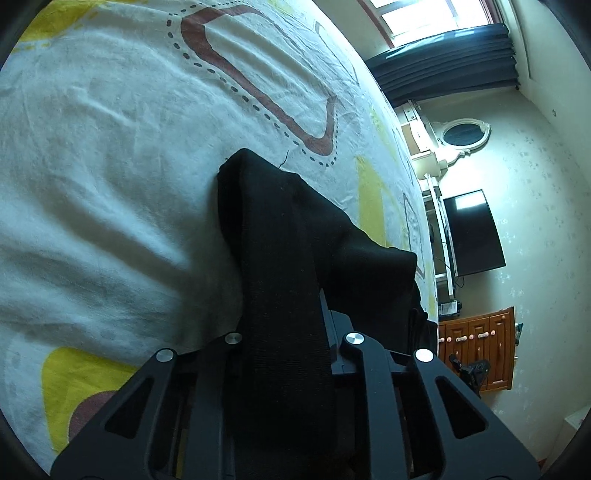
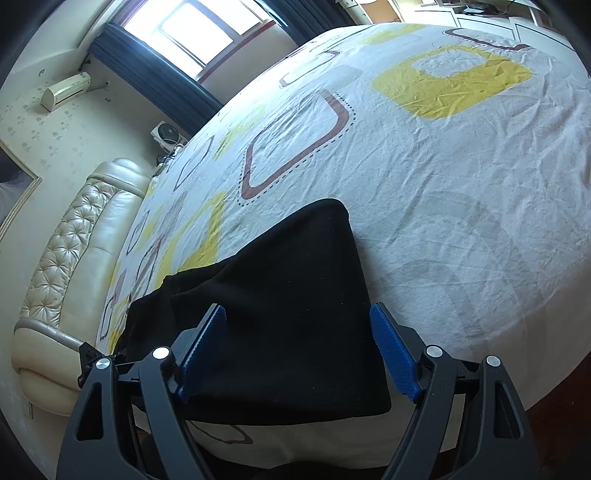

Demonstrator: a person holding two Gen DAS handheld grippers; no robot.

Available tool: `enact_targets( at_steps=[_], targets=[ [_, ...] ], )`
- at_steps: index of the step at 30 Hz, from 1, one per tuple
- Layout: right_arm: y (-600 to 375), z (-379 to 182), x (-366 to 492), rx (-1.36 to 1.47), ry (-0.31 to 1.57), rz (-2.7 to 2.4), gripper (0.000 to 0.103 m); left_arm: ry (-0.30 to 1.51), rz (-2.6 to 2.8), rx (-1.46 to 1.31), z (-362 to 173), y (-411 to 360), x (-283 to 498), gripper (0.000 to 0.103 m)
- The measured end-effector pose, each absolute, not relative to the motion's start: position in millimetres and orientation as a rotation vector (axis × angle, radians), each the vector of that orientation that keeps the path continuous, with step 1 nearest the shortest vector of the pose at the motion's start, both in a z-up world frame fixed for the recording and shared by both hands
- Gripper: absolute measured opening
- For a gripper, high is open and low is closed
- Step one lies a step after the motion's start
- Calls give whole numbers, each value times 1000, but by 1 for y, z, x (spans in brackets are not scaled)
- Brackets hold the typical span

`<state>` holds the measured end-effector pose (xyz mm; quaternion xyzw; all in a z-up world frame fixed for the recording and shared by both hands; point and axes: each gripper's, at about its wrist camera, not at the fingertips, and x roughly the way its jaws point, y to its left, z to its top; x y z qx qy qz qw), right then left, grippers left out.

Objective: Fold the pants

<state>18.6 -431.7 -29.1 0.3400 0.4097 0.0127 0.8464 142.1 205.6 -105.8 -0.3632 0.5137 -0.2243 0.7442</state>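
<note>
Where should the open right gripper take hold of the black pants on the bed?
Grip the near edge of the pants, between the open right gripper's blue pads. Come from the bed's near side: that edge lies flat and square just ahead.

A white bedsheet (image 2: pixel 443 192) printed with yellow and brown rounded squares covers the bed. A cream tufted headboard (image 2: pixel 74 251) stands at its end, below a wall air conditioner (image 2: pixel 66 90). Dark curtains (image 1: pixel 443 70) hang under the window (image 2: pixel 192 29). A black television (image 1: pixel 474 232) hangs above a wooden cabinet (image 1: pixel 476 350).
</note>
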Motion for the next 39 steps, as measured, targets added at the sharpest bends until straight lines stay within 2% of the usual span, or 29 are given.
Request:
enact_targets(
  at_steps=[9,18,22,30,35,38,39],
  targets=[
    [-435,-23,16,726,830,11,79,995,-630,-820,-28,179,128,15],
    [-427,-23,18,715,845,15,79,956,-785,-699,52,47,115,15],
    [-426,-22,18,716,847,20,79,991,-817,-573,53,-32,109,15],
    [-427,-24,18,740,848,32,79,1140,-779,-438,-7,-145,104,16],
    [-428,-25,19,766,847,49,82,1207,-724,-344,-31,-187,95,29],
    [-429,-23,20,776,842,56,83,1188,-757,-349,-23,-188,85,40],
    [-430,-21,19,780,830,56,83,1170,-772,-350,-16,-186,81,49]
  ],
)
